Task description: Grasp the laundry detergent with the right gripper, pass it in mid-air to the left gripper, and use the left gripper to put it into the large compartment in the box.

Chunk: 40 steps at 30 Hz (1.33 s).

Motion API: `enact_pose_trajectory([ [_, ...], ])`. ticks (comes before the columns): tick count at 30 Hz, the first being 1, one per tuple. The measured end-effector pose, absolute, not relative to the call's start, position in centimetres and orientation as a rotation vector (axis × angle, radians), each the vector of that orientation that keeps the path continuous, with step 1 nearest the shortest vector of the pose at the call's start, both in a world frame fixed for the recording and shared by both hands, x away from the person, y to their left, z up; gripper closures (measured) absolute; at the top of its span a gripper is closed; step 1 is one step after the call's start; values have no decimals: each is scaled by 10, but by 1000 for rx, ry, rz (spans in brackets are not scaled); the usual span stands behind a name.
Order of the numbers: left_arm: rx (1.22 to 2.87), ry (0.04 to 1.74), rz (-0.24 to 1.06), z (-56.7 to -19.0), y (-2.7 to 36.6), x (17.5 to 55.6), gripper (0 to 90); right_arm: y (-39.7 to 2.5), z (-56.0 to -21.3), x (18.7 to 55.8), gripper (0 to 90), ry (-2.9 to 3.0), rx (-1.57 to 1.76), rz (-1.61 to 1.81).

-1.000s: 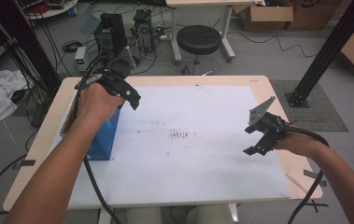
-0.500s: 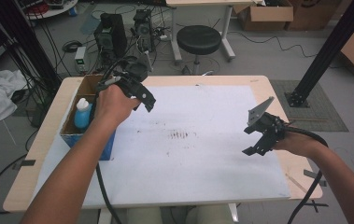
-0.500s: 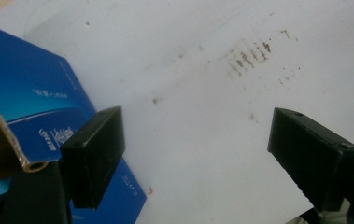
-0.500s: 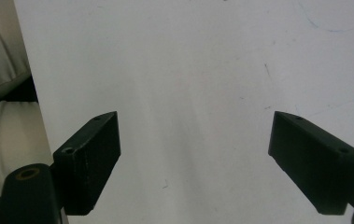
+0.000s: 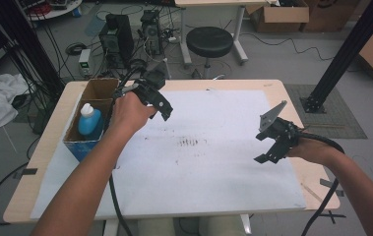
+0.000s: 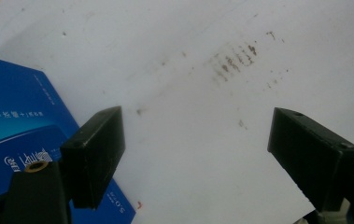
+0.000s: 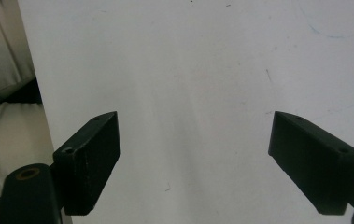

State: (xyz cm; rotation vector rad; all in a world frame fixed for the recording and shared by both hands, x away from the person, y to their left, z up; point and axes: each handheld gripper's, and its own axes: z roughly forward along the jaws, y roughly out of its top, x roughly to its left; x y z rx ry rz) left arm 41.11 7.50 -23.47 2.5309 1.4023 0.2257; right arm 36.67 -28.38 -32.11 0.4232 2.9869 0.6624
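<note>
A blue cardboard box [image 5: 81,145] with an open brown top stands on the left side of the table, and a blue bottle with a white cap [image 5: 89,120] stands inside it. My left gripper [image 5: 162,105] hovers just right of the box, over the white sheet [image 5: 208,162], open and with nothing in it. In the left gripper view its jaws [image 6: 198,135] are spread wide above the sheet, with the box's blue side [image 6: 11,116] at the left. My right gripper [image 5: 266,146] hangs open over the sheet's right part, also holding nothing [image 7: 193,135].
Dark smudges [image 5: 190,142] mark the sheet's middle. The wooden table [image 5: 292,93] borders the sheet. Behind the table are a black stool [image 5: 209,42], computer cases [image 5: 117,34] and cables. A black post [image 5: 341,54] stands at the right.
My left hand has moved right, off the box, uncovering the bottle inside it. The right gripper has stayed where it was.
</note>
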Motion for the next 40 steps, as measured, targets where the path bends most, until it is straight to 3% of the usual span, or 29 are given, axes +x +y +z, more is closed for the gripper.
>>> enact_pose_trajectory([
  [40,2539,1391,214,-242,75,414,200,-282,-325,371,165,2988,432,670],
])
